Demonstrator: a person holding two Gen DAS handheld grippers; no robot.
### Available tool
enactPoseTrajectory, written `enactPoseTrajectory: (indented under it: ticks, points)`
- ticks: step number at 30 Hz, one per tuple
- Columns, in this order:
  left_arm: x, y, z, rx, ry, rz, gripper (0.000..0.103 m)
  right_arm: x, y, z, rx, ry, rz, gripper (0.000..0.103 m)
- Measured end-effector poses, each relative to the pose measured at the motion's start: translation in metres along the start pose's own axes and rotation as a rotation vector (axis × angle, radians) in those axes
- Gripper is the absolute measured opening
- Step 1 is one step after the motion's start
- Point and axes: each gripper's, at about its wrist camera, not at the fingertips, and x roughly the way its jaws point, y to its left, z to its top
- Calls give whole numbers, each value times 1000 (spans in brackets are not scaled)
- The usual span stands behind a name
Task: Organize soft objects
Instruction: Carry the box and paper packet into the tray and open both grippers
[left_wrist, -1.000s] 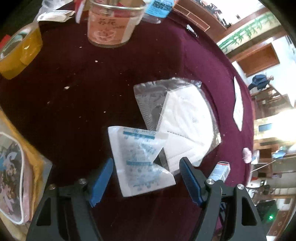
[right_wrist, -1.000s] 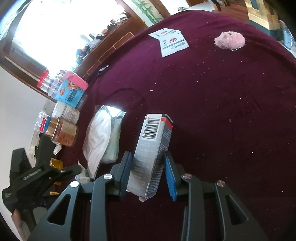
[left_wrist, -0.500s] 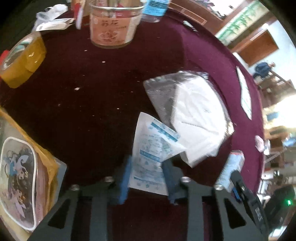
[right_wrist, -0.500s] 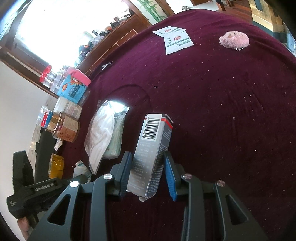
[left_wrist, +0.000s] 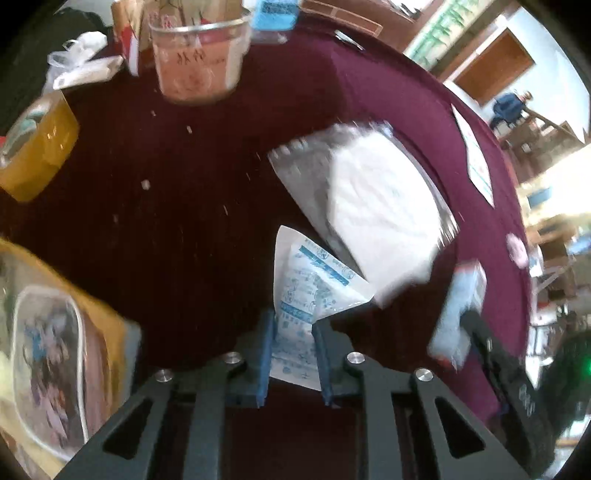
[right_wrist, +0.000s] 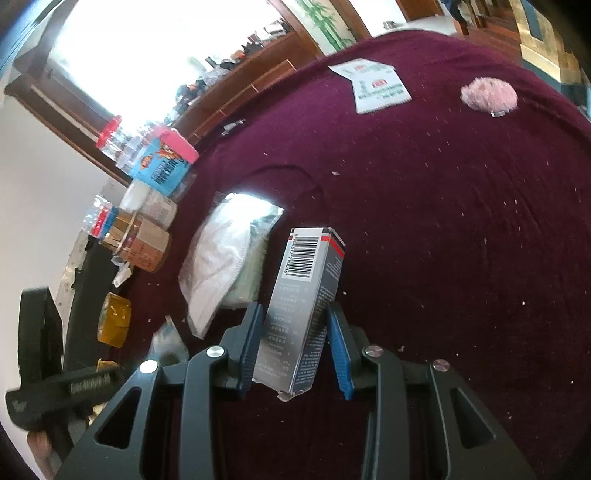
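Your left gripper (left_wrist: 291, 354) points forward over the round table draped in dark maroon cloth (left_wrist: 184, 221), its blue pads clamped on the near end of a flat white sachet printed in blue (left_wrist: 306, 295), which fans out ahead of the fingers. Just ahead and to the right of it lies a clear plastic bag holding a folded white face mask (left_wrist: 373, 206); the sachet's far corner overlaps the bag's near edge. Your right gripper (right_wrist: 291, 350) also points forward over the cloth, its blue pads pinching a tall grey cardboard box with a barcode and red stripe (right_wrist: 306, 302), held upright and leaning slightly right.

Containers: far ahead of your left gripper stands a clear plastic tub with pinkish contents (left_wrist: 199, 62); what they are cannot be told. To the far left is a yellow roll of tape (left_wrist: 40, 147), and at near left a transparent pouch with a cartoon print (left_wrist: 48, 354). Far ahead and right of your right gripper lie a white printed packet (right_wrist: 376, 88) and a small pink fluffy puff (right_wrist: 487, 94).
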Motion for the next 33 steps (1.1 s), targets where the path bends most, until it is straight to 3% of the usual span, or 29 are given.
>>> enactPoseTrajectory:
  ticks: [3, 8, 11, 14, 20, 26, 30, 33]
  points:
    - [-7, 3, -21, 18, 40, -40, 19, -6, 6, -1, -32, -26, 36, 34]
    - [-37, 12, -69, 72, 34, -114, 19, -10, 21, -5, -107, -38, 103, 34]
    - [-64, 35, -100, 54, 17, -196, 19, -8, 37, -11, -194, -24, 132, 34]
    - [-77, 61, -130, -16, 38, -331, 19, -3, 53, -20, -280, -16, 126, 34]
    - [-119, 97, -185, -39, -94, -403, 19, -12, 69, -34, -366, -29, 204, 34]
    - [-171, 167, -196, -109, -255, -382, 19, -33, 90, -57, -398, -47, 244, 34]
    - [-183, 208, -193, -141, -301, -379, 19, -63, 126, -85, -411, -23, 390, 35]
    - [-180, 239, -187, -192, -301, -350, 19, -81, 169, -119, -493, 10, 486, 35]
